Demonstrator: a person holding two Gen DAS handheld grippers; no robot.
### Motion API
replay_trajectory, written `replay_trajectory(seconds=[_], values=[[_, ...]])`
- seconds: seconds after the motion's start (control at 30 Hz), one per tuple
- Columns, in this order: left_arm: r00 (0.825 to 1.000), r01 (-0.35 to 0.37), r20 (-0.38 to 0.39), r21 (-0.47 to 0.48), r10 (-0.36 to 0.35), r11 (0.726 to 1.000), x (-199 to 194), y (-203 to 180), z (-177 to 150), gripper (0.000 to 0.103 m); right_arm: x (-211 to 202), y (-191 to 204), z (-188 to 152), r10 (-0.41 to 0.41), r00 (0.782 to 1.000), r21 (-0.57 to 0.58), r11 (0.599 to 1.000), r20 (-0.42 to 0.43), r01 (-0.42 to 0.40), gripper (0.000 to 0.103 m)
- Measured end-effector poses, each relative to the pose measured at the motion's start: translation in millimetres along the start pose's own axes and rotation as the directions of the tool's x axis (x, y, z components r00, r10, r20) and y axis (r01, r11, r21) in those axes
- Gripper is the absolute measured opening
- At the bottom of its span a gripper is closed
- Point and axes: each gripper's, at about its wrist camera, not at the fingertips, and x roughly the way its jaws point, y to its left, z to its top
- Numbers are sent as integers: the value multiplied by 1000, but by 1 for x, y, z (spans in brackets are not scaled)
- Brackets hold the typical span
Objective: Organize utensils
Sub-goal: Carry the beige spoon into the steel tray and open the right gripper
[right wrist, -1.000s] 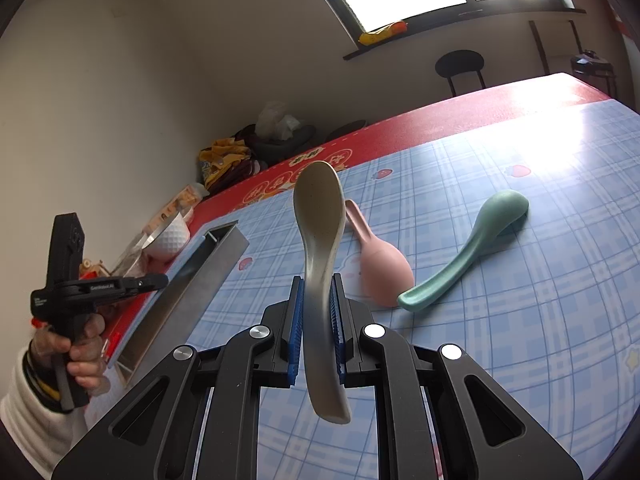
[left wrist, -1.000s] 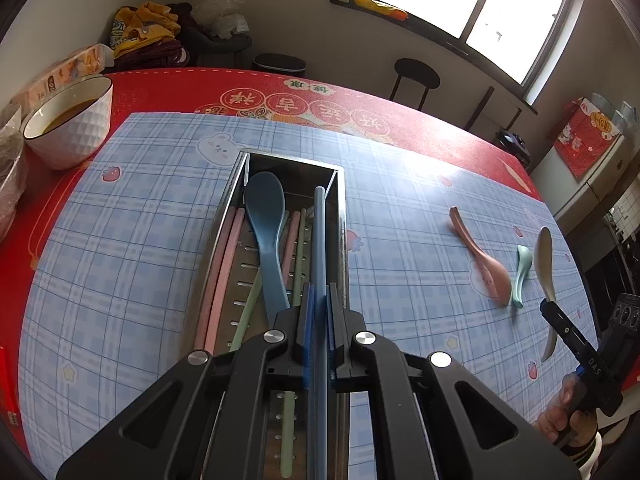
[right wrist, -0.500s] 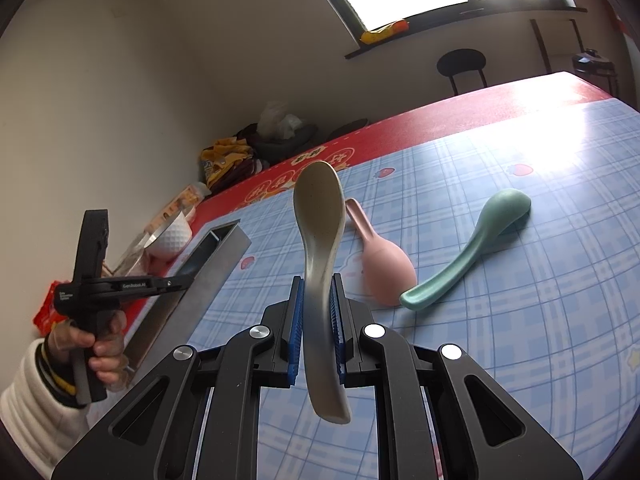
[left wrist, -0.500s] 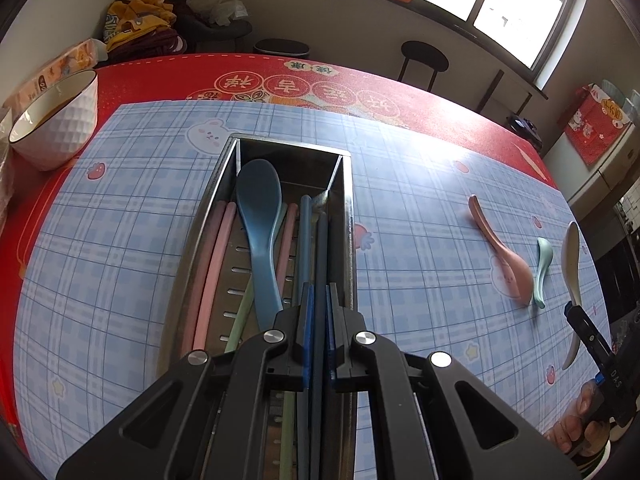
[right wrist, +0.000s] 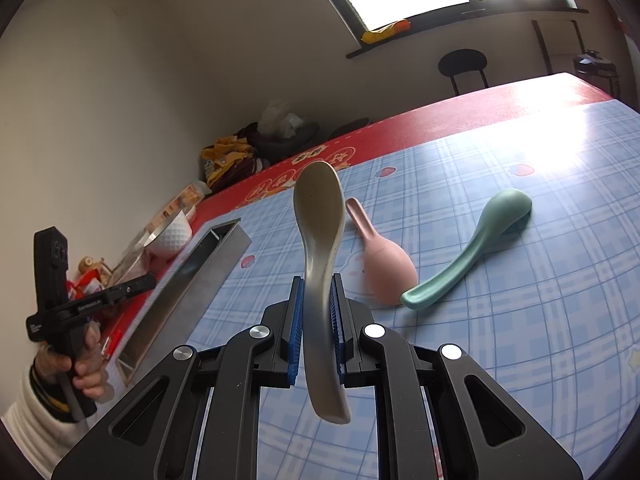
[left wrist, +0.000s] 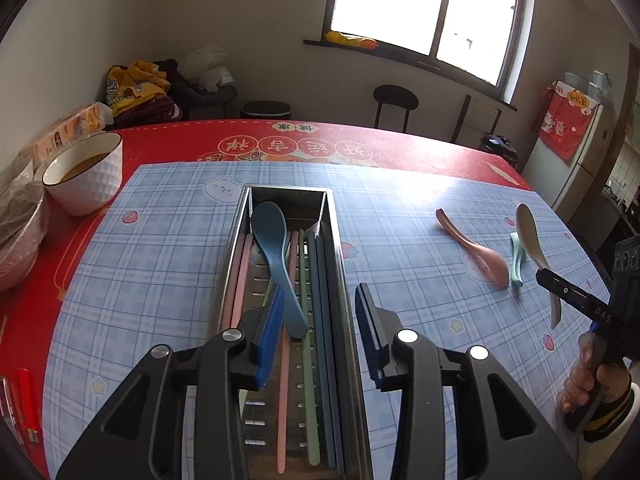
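A steel utensil tray (left wrist: 335, 240) lies on the blue plaid mat and holds a dark blue spoon (left wrist: 272, 240), pink, green and blue chopsticks (left wrist: 320, 304). My left gripper (left wrist: 320, 320) is open and empty just above the tray's near half. My right gripper (right wrist: 316, 312) is shut on a beige spoon (right wrist: 320, 216), held above the mat; it also shows in the left wrist view (left wrist: 530, 236). A pink spoon (right wrist: 384, 268) and a green spoon (right wrist: 472, 256) lie on the mat ahead of it. The tray (right wrist: 188, 284) is to its left.
A white bowl of brown liquid (left wrist: 86, 172) and a wrapped bowl (left wrist: 16, 232) stand at the table's left edge on the red cloth. Red lighters (left wrist: 26, 404) lie near the left front. A stool (left wrist: 394, 100) stands beyond the table.
My left gripper has opened, let the blue chopsticks drop into the tray's right side, and lifted back a little. My right gripper stays still with the beige spoon.
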Motion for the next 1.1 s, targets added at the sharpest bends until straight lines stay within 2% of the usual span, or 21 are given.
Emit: replay_trajectory(seconds=[0.1,0.17,0.2,0.23,0.3,0.37,0.43,0.57,0.7,0.8,0.9,1.1], values=[[996,-47,81,56,42,997,-18,2,-15,61,3,3,0,-20,1000,-4,1000,-12,20,13],[988,-92,135,84,80,992,-28,3,-26,78,6,6,0,-35,999,-8,999,-26,35,13],[982,-109,163,95,92,990,-32,4,-31,90,8,9,1,-47,998,-12,999,-34,46,13],[976,-127,190,106,106,986,-36,5,-36,94,10,11,2,-63,997,-19,998,-42,62,13],[967,-158,219,127,128,979,-39,8,-43,97,13,18,3,-95,994,-39,995,-50,93,13],[966,-166,218,122,137,979,-36,14,-46,97,15,25,5,-115,992,-49,992,-57,112,13],[965,-170,219,95,146,981,-33,22,-49,97,16,32,8,-88,994,-25,996,-61,86,13],[959,-163,243,44,148,986,-38,34,-50,97,29,59,13,-90,992,-32,996,-86,87,13],[948,-156,280,0,150,988,-47,42,-52,97,56,87,18,-63,987,13,998,-150,66,13],[935,-176,308,-22,174,984,-53,43,-54,97,77,117,20,-47,983,2,999,-178,48,13],[930,-175,324,-32,176,984,-57,44,-55,97,100,146,22,-35,977,-8,999,-208,34,13],[941,-142,296,-98,165,985,-55,59,-53,97,152,191,24,-44,958,-29,999,-282,37,13]])
